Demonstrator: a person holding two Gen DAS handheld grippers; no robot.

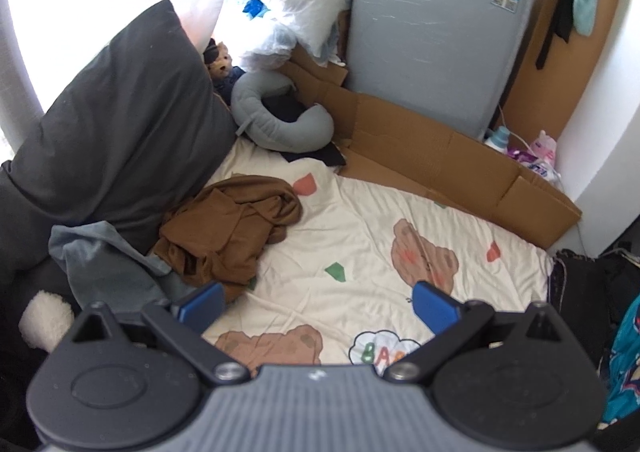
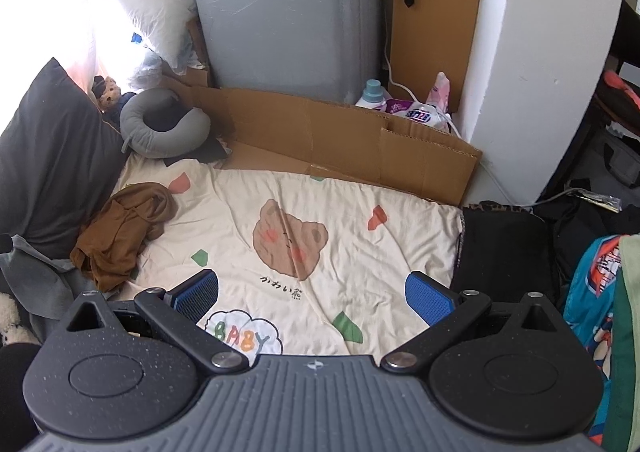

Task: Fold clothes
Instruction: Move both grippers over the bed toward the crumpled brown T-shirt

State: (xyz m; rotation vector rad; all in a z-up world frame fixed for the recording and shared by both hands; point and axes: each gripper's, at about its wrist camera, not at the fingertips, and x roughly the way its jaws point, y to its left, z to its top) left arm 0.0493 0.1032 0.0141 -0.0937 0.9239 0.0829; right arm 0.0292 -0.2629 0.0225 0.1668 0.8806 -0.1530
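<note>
Left gripper (image 1: 318, 304): jaws spread, empty | Right gripper (image 2: 312, 294): jaws spread, empty | Brown garment (image 1: 232, 228): crumpled on bear-print bed sheet (image 1: 360, 236), ten o'clock, beside dark pillow (image 1: 120, 123)

crumpled garment (image 1: 232, 228) on sheet (image 1: 360, 244), pillow (image 1: 120, 123) left.

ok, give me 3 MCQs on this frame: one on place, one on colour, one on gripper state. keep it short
1. Where does the crumpled garment lie?
A. on the cardboard
B. on the bedsheet beside the dark pillow
C. on the neck pillow

2. What colour is it?
A. brown
B. teal
C. white

3. How do the left gripper and right gripper stand?
A. both shut on cloth
B. one open, one shut
C. both open, empty

Key: B, it sits on the sheet at the pillow's foot; A, plainly brown in both views; C, pads spread wide with only sheet between.
</note>
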